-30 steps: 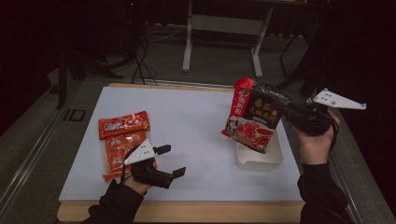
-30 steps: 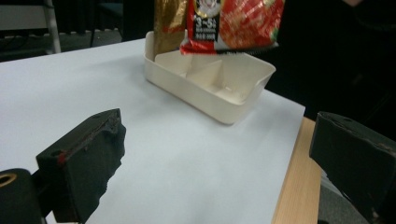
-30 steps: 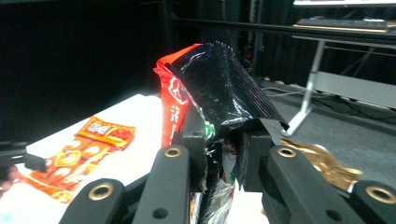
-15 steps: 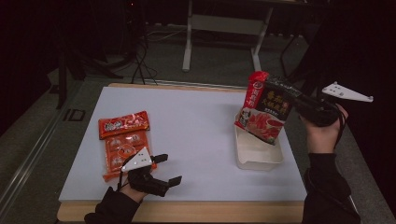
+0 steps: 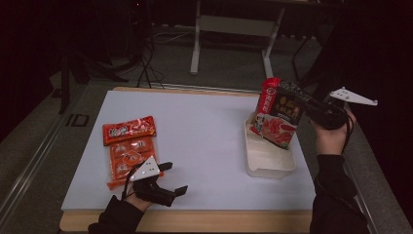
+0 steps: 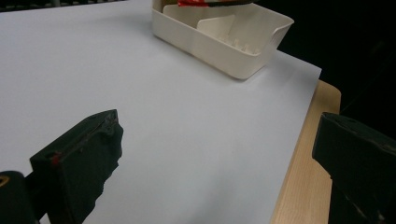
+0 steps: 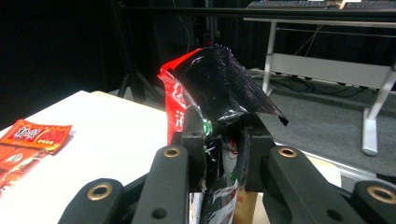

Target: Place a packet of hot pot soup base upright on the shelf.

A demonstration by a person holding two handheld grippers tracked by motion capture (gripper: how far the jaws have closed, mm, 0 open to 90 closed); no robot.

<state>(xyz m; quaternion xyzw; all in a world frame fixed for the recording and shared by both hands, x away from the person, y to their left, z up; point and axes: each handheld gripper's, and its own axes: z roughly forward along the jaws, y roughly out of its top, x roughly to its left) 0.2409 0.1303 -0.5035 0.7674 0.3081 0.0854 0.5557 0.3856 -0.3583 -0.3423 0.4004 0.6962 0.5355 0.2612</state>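
Note:
My right gripper (image 5: 298, 99) is shut on the top edge of a red and black snack bag (image 5: 276, 116), which hangs with its lower end inside the cream tray (image 5: 271, 166) at the right. In the right gripper view the black jaws pinch the crumpled foil of the bag (image 7: 212, 88) between them. My left gripper (image 5: 171, 178) stands open near the front left of the white sheet, with nothing between its jaws. Beside it lie two orange-red flat packets (image 5: 128, 129), (image 5: 125, 158). The left gripper view looks across the sheet to the tray (image 6: 224, 42).
A white sheet (image 5: 195, 136) covers the wooden table, whose bare edge (image 5: 204, 220) runs along the front. Beyond the table are a dark floor, cables and a grey stand (image 5: 233, 25). The orange packets (image 7: 36, 134) lie far left in the right gripper view.
My right gripper carried the bag rightward and down, so it now hangs into the tray. The left hand sank slightly near the front edge.

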